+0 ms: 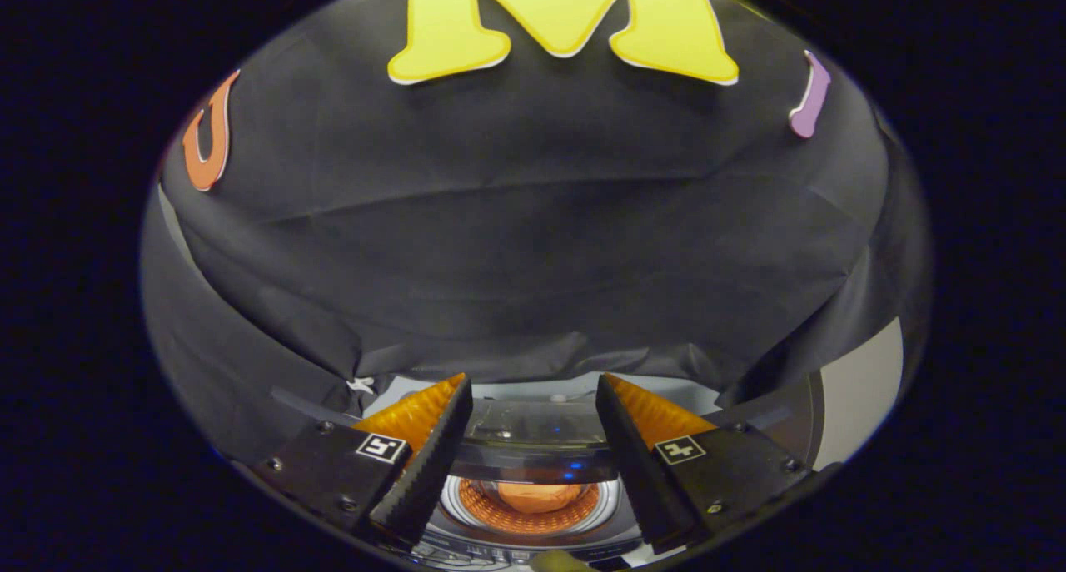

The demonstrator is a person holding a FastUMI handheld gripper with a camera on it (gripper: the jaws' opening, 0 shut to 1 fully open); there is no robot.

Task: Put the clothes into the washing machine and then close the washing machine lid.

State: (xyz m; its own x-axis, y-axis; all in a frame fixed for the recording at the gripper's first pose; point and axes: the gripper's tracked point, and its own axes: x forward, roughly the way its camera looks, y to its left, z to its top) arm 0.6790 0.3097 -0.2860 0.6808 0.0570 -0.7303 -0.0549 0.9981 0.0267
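one orange cloth [540,497] sits in the drum [531,518] at 6 o'clock; hand-held gripper [533,389] open, empty; lid [533,439] up, closing it comes next.

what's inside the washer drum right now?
An orange bundle of cloth sits in the drum, seen between the open, empty fingers. The lid is raised and hides the drum's far side.

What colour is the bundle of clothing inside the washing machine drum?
Orange clothing bundle, seen in the gripper view between the open gripper fingers.
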